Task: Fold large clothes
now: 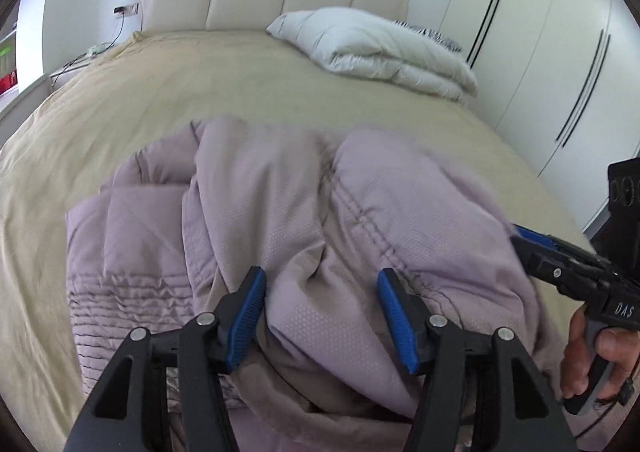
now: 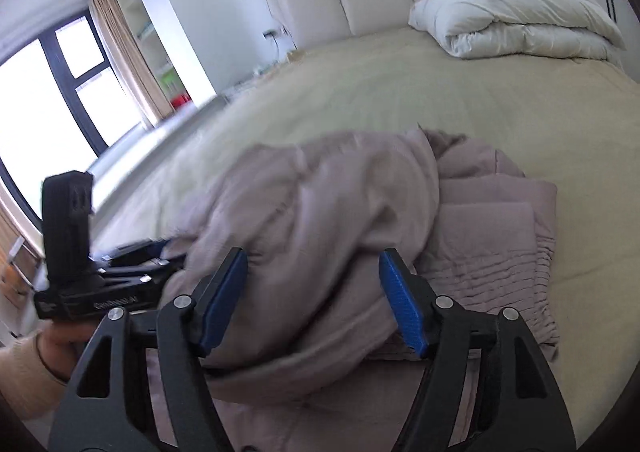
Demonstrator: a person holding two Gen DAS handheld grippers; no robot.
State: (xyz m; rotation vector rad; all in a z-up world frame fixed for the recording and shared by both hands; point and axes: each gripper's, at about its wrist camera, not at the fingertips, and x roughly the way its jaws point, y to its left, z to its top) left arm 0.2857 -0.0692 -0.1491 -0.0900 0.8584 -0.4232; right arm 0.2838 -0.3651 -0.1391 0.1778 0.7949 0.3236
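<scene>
Mauve quilted garment (image 1: 280, 220) heaped on the tan bed (image 1: 140, 100), half bundled, rumpled, far from neat. Left tool (image 1: 320, 304) and right tool (image 2: 314, 292) both spread wide above it, gripping nothing. More folding and smoothing clearly left.

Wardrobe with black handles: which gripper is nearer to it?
Right. The right gripper hovers at the mauve garment's edge on the wardrobe side; the left gripper is over the garment's middle, farther from the wardrobe.
</scene>
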